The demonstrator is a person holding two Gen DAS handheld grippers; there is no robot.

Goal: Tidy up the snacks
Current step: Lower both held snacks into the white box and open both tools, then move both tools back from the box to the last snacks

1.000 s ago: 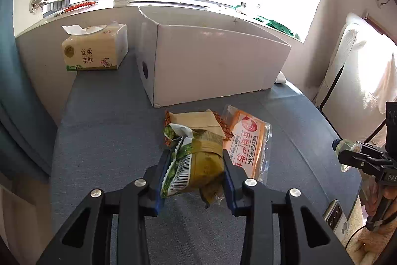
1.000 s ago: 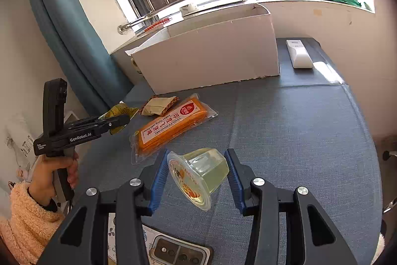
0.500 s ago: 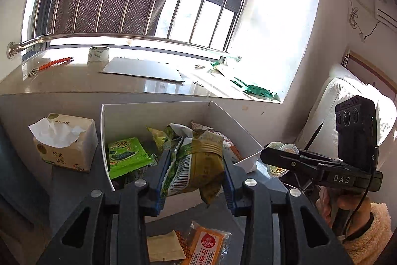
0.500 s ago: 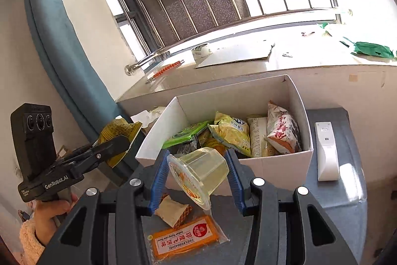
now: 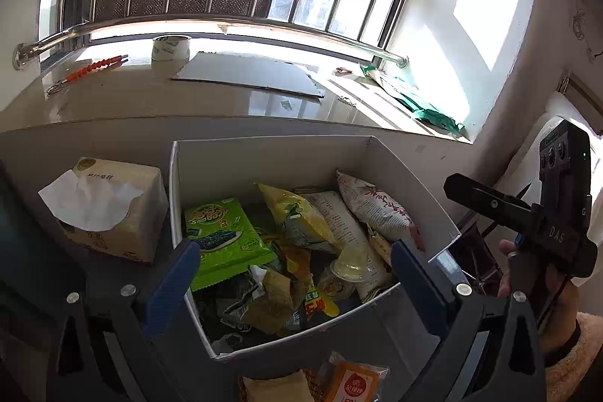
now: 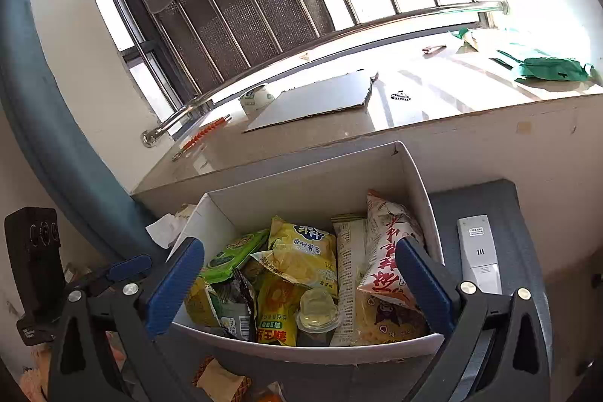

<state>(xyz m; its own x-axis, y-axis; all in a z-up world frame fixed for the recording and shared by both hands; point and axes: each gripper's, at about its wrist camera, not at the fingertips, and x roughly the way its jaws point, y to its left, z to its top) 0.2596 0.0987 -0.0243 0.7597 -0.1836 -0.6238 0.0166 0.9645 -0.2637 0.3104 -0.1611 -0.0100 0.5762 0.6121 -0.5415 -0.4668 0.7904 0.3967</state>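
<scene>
The white cardboard box [image 5: 264, 142] holds several snack bags. My left gripper [image 5: 296, 283] hangs above its near-left corner, jaws opening wide, with nothing between the blue pads. Below it in the box lies the olive-green snack bag [image 5: 269, 306]. My right gripper [image 6: 299, 283] is over the box's [image 6: 301, 351] front wall, jaws also opening and nothing gripped. The clear jelly cup [image 6: 318, 311] rests among the bags under it and also shows in the left wrist view as the jelly cup [image 5: 346, 266].
A tissue pack [image 5: 113, 210] stands left of the box and a white remote [image 6: 478, 255] lies to its right. An orange packet [image 5: 350, 383] and a brown wafer packet [image 6: 222, 381] lie on the grey table before the box. The window sill runs behind.
Both grippers rose from the table to above the box and their jaws spread apart. The olive-green bag left the left gripper and the jelly cup left the right; both now lie in the box.
</scene>
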